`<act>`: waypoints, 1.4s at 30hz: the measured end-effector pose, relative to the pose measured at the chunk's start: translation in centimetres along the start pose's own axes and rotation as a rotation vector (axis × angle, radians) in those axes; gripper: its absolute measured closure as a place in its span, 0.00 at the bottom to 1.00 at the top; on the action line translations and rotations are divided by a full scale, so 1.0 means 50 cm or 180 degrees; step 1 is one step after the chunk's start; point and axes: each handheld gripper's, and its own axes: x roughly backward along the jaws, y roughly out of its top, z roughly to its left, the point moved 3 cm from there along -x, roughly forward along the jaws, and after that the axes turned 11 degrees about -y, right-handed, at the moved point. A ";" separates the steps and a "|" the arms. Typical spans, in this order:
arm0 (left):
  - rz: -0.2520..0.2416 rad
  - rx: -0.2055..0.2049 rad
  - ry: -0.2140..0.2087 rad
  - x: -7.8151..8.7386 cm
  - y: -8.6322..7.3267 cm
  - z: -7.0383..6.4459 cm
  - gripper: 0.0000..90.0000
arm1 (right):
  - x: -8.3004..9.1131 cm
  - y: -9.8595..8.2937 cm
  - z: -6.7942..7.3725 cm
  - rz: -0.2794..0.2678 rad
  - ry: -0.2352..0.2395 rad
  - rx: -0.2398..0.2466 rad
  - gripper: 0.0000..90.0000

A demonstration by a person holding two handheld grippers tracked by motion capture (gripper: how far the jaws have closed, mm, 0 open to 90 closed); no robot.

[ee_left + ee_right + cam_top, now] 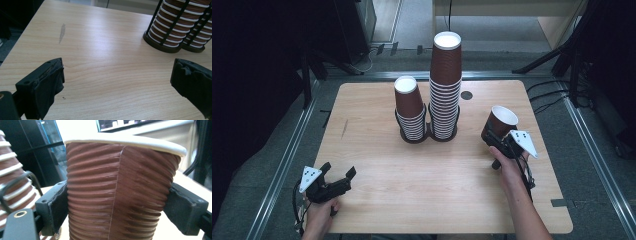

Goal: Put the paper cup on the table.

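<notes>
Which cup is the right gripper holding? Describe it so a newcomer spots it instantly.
On the wooden table, look right of the two cup stacks. The single brown cup sits clamped in the right gripper; unlike the stacked ones, it stands alone, tilted, outside the black holders.

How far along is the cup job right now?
One brown cup is already off the stacks and clamped in the right gripper, tilted above the table. The left gripper is open and holds nothing, near the front left corner. The short stack and tall stack remain in the holder.

Left jaws apart, right jaws clamped.
</notes>
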 end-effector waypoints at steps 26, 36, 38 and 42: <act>0.0032 0.0115 0.0053 0.001 -0.004 0.005 0.00 | -0.042 -0.024 -0.006 0.0307 -0.0047 0.0429 0.14; 0.0041 0.0119 0.0051 -0.001 -0.004 0.005 0.00 | -0.039 -0.024 -0.003 0.0402 -0.0012 0.0581 0.14; 0.0039 0.0115 0.0054 -0.001 -0.004 0.004 0.00 | -0.036 -0.025 -0.001 0.0421 0.0006 0.0638 0.14; 0.0042 0.0106 0.0060 -0.002 -0.005 0.004 0.00 | -0.030 -0.024 0.000 0.0480 0.0014 0.0644 0.14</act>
